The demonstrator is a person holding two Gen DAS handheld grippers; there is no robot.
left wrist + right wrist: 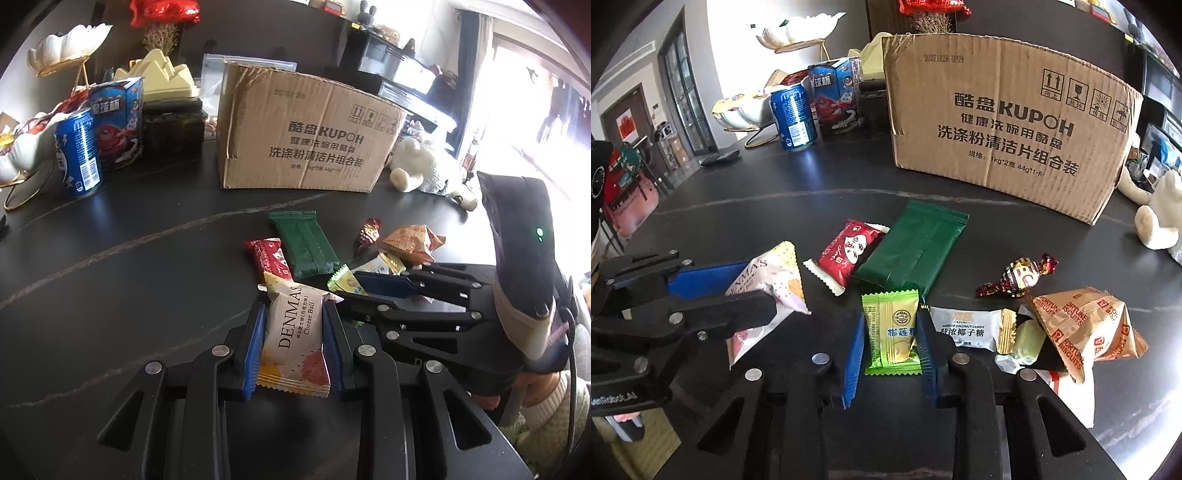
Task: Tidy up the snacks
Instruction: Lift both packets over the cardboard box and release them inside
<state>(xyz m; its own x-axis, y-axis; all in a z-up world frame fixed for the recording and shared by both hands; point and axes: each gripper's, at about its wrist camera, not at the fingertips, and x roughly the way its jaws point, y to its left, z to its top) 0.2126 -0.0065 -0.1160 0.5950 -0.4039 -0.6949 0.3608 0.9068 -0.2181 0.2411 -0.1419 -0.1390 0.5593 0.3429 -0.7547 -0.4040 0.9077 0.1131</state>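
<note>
My left gripper (294, 314) is shut on a white Denmas Cheese Ball packet (295, 332), low over the dark table; the packet also shows in the right wrist view (772, 284). My right gripper (890, 332) is shut on a light green candy packet (892, 330), which also shows in the left wrist view (345, 282). Loose snacks lie ahead: a red packet (847, 251), a dark green packet (912, 247), a white coconut candy (964, 328), a gold-red wrapped candy (1019, 277) and an orange Fortune Biscuits bag (1086, 328).
A cardboard KUPOH box (1004, 122) stands behind the snacks. At the back left are a blue can (793, 116), a blue snack carton (836, 99) and a white shell-shaped tiered dish (746, 109). A white plush toy (1160, 218) lies at the right.
</note>
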